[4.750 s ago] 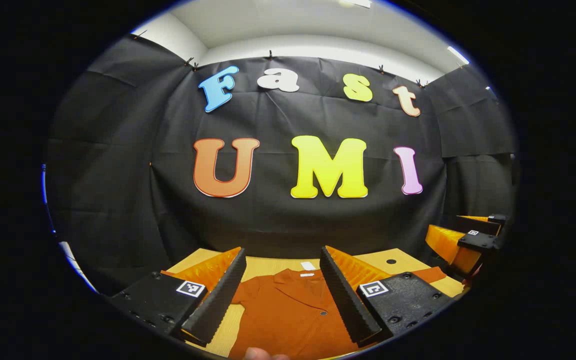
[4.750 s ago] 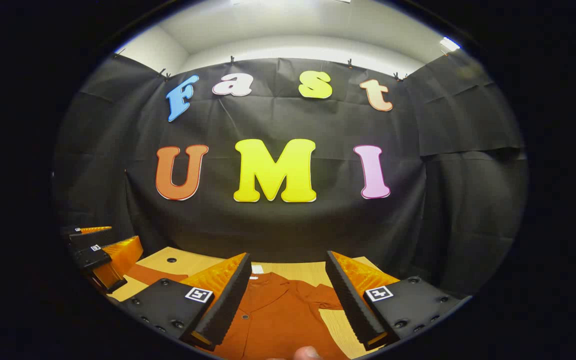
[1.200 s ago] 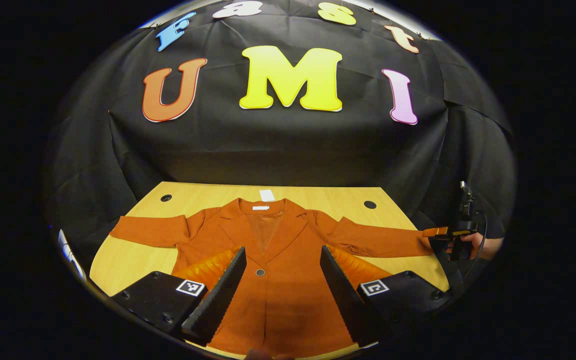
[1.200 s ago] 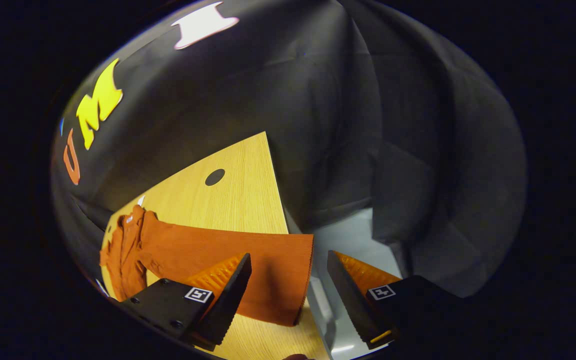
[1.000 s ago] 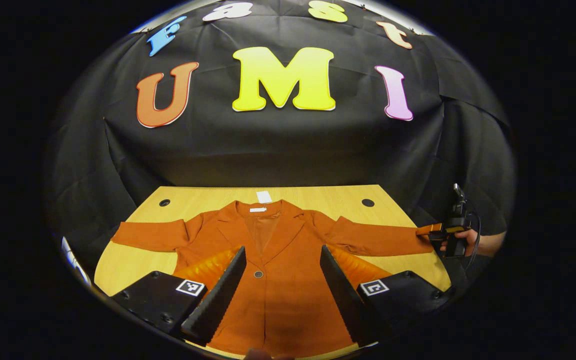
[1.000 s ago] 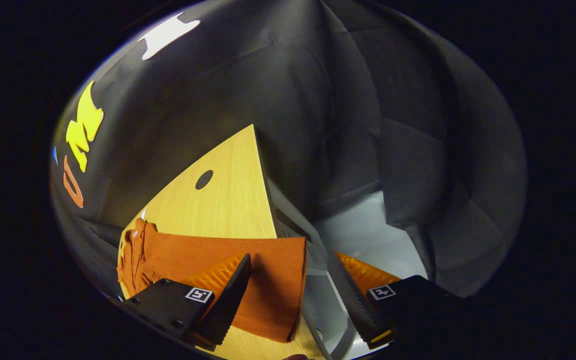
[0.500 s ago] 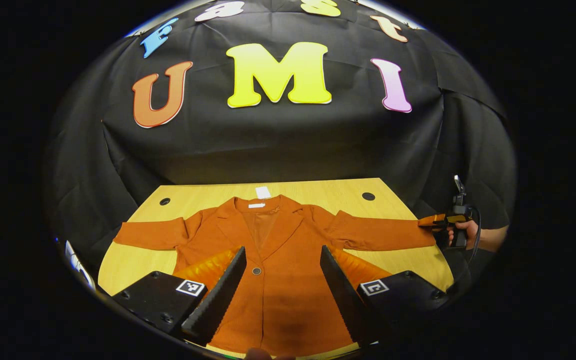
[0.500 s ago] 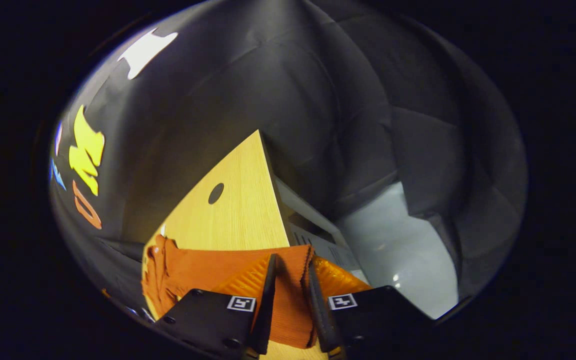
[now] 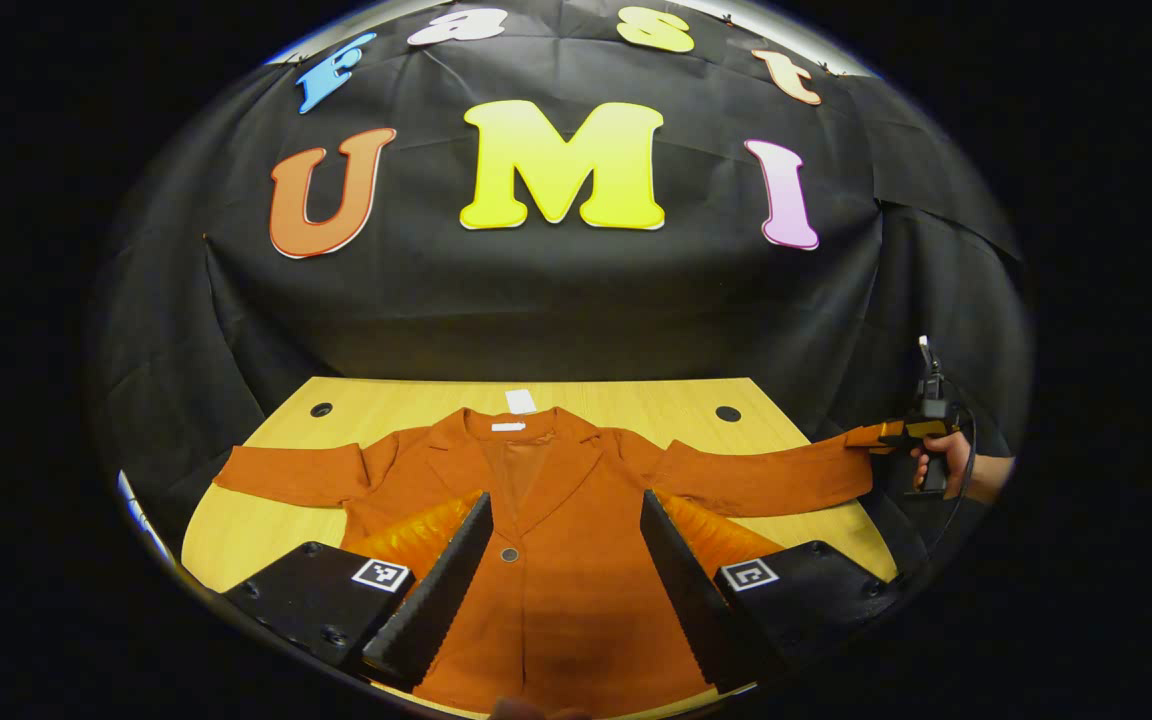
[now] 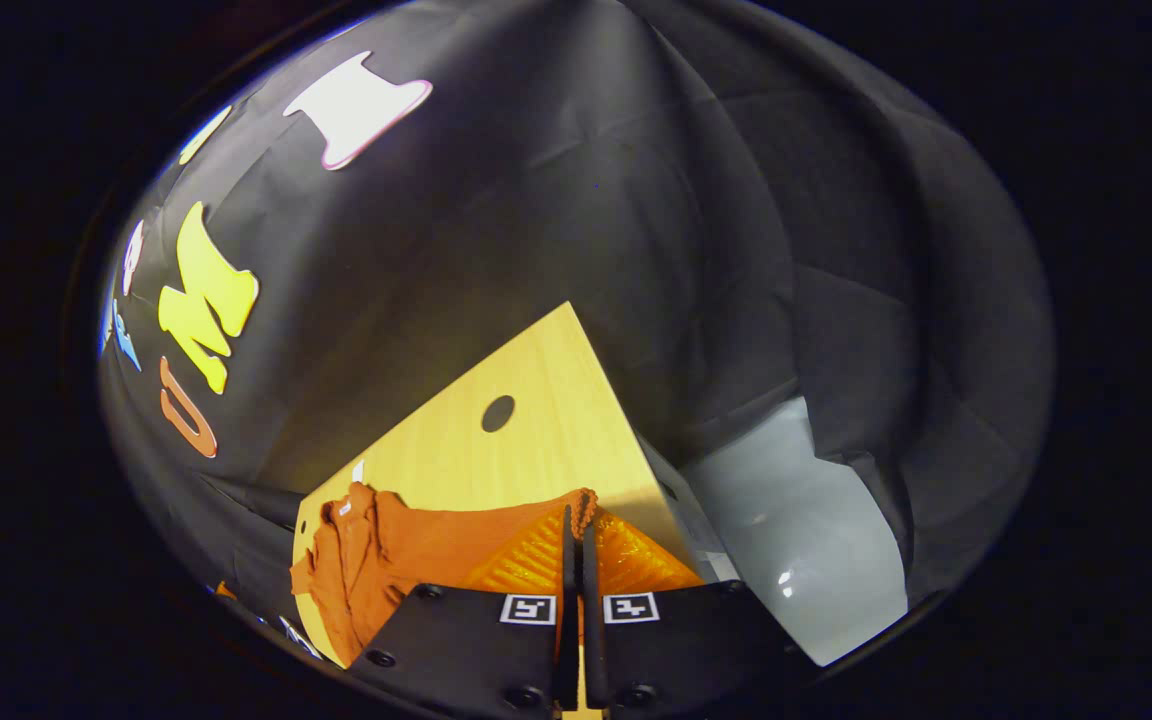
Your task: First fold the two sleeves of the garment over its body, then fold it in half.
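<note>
A rust-orange jacket (image 9: 536, 540) lies face up on the wooden table (image 9: 626, 400), collar toward the wall, both sleeves spread out sideways. My left gripper (image 9: 564, 560) hangs open above the jacket's front, near its button. In the left gripper view the right gripper (image 9: 881, 436) is at the table's right end, held by a hand (image 9: 941, 465), pinching the cuff of the right sleeve (image 9: 766, 480). In the right gripper view my right gripper (image 10: 576, 530) is shut on that sleeve's cuff (image 10: 584, 505), and the jacket (image 10: 366, 570) stretches away to the left.
Two round cable holes (image 9: 321, 410) (image 9: 728, 413) sit near the table's back corners. A small white tag (image 9: 520, 401) lies behind the collar. Beyond the table's right edge (image 10: 671, 490) the pale floor (image 10: 796, 540) drops away.
The right gripper went from open around the right cuff to shut on it and has lifted the cuff slightly. The left gripper has stayed open over the jacket's front.
</note>
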{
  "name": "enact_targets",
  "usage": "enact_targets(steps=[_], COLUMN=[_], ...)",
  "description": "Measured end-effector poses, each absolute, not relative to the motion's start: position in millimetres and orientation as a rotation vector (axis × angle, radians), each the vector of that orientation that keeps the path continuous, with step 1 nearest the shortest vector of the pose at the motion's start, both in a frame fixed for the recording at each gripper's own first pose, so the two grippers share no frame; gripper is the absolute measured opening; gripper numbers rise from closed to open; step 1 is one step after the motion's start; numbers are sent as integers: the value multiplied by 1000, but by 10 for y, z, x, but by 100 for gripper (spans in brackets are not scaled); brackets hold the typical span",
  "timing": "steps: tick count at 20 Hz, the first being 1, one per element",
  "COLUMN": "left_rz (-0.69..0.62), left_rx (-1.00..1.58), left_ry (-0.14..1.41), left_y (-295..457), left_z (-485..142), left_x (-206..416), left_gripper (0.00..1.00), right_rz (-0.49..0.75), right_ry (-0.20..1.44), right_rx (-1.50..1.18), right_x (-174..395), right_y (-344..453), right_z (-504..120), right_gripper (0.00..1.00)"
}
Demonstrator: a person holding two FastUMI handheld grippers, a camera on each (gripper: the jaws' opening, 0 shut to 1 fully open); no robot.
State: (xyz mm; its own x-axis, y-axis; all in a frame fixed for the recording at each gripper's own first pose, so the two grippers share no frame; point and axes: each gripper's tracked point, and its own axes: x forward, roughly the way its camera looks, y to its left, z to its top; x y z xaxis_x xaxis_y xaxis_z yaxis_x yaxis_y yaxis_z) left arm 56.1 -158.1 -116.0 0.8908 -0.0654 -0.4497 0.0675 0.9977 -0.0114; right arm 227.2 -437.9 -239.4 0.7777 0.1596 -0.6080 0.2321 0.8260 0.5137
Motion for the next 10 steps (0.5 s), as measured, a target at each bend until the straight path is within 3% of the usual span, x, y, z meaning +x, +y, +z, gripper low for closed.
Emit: enact_targets(steps=[4, 10], left_rz=[-52, -61], left_rx=[-20, -40], left_ry=[415, 332], left_y=[-1092, -51], left_z=[-1104, -1072], left_x=[532, 460], left_gripper=[97, 97], right_rz=[-38, 26], right_ry=[623, 601], right_rx=[582, 528], right_x=[2189, 2197], right_y=[-3812, -2204], right_z=[-1689, -815], right_gripper=[2, 3])
